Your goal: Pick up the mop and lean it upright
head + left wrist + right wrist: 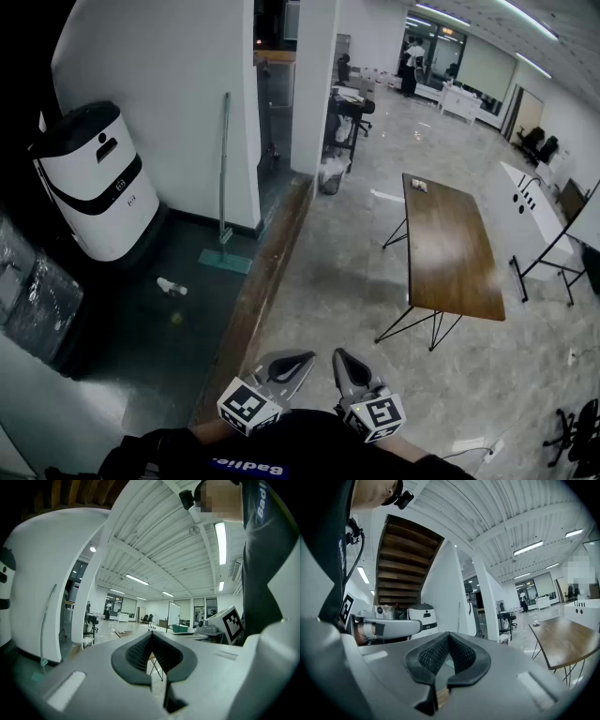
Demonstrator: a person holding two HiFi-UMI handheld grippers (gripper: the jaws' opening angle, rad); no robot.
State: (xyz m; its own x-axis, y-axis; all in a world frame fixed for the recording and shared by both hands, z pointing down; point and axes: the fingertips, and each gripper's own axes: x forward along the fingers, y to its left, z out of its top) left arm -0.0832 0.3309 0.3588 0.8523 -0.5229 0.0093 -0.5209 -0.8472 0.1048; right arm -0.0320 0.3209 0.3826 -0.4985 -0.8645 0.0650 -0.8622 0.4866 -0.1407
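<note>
Two grippers: left gripper (286, 366) + right gripper (349, 364) sit low nr the person's chest, side by side, pointing level out over the floor. Parked, not reaching.
Left jaws: pressed together tip to tip, nothing btwn them; only the room shows past them.
Right jaws: same, closed on themselves, empty.
Mop: the mop (223, 169) is well apart from both grippers, across the dark floor patch. Handle near upright against the white wall (169, 84), close to the wall's corner.
Mop base: flat green pad (225, 260) lies on the floor at the wall's foot. Base sits out a bit, handle tips back onto the wall; prob why it stands w/o a hand on it.
Nearby: white machine (94, 187) to the mop's left, small bottle (172, 287) lying on the floor in front. Neither touches the mop.
Table: wooden table (450, 239) off to the right, out of play.
Task read: looks done, imo. Mop leans upright, nobody holds it, and closed empty jaws fit a hands-off pose.
Risk: floor looks smooth, so the pad could slide out + the handle drop. Can't tell how firmly it rests.
Next: prob nothing to grab. If it needs a fix, jaws must open first, then go for the handle mid-way up.
</note>
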